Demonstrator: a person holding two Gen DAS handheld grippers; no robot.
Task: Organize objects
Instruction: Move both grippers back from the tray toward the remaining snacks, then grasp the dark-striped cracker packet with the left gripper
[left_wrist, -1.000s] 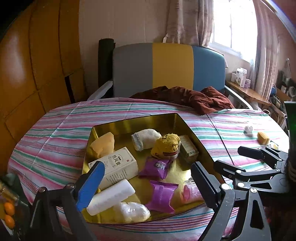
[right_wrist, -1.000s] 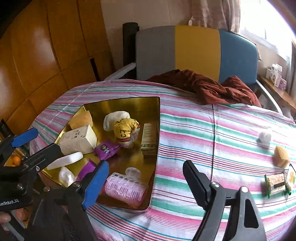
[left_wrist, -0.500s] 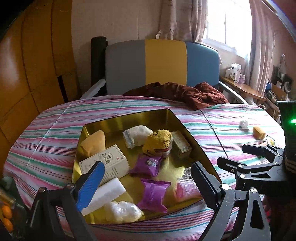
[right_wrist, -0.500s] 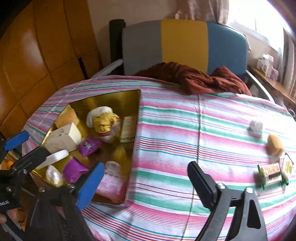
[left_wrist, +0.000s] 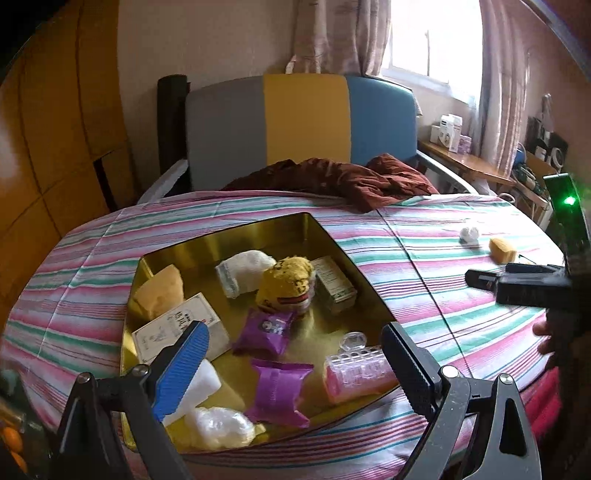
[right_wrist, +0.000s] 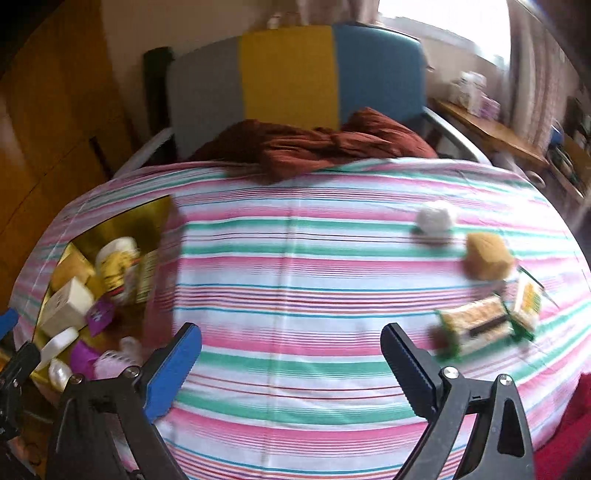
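From the left wrist view, the gold tray (left_wrist: 236, 236) on the striped bench (left_wrist: 424, 295) already holds most things: boxes, purple sachets, a pink roller (left_wrist: 354, 373). The left claw (left_wrist: 295, 365) hangs spread wide over its near edge, gripping nothing.

From the right wrist view, four items lie loose on the bench: a white wad (right_wrist: 434, 219), a sponge (right_wrist: 487, 254) and two green-edged snack packs (right_wrist: 476, 326). The right claw (right_wrist: 291, 363) is opening, empty, over bare cloth.

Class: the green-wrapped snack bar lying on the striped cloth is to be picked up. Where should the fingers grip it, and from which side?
Grip the snack bar across its narrow width at mid-length, coming down from above. It lies flat and long on the cloth, sides apparently free; the right gripper, jaws opening and empty, likely needs turning to straddle it.
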